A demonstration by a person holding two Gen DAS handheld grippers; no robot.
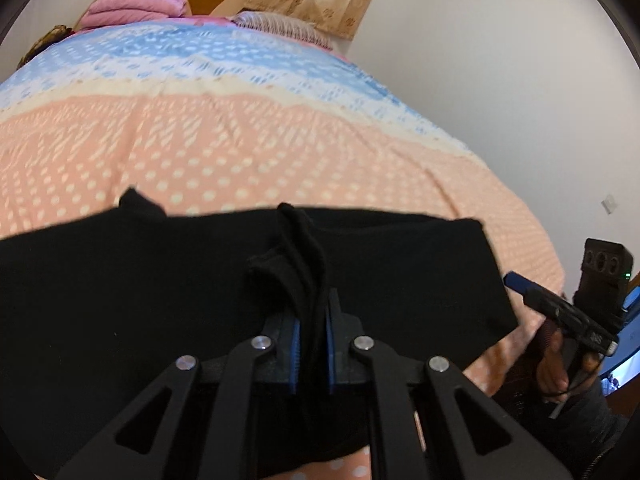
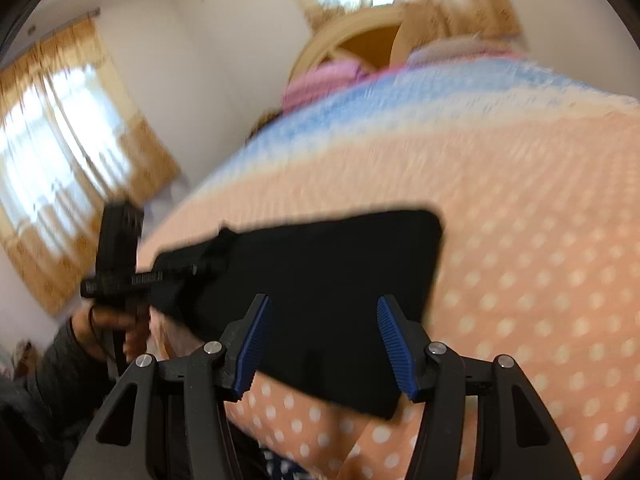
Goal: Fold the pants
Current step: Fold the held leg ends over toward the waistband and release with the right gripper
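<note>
Pinching bunched black pants (image 1: 120,300) between left gripper (image 1: 312,332) pads | right gripper (image 2: 324,340) spread, empty, above pants on bedspread (image 2: 520,240)

Polka-dot bedspread (image 1: 240,140) (pink pillow (image 1: 136,6) behind)

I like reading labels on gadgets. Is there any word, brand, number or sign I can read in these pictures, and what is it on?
None can be read.
Right tool: a small pale mark on its black body, too small and blurred to read.
Left tool, shut on the black pants: no lettering shows.
Bedspread: only dots and woven patterns, no text.
Wall plate: blank.
</note>
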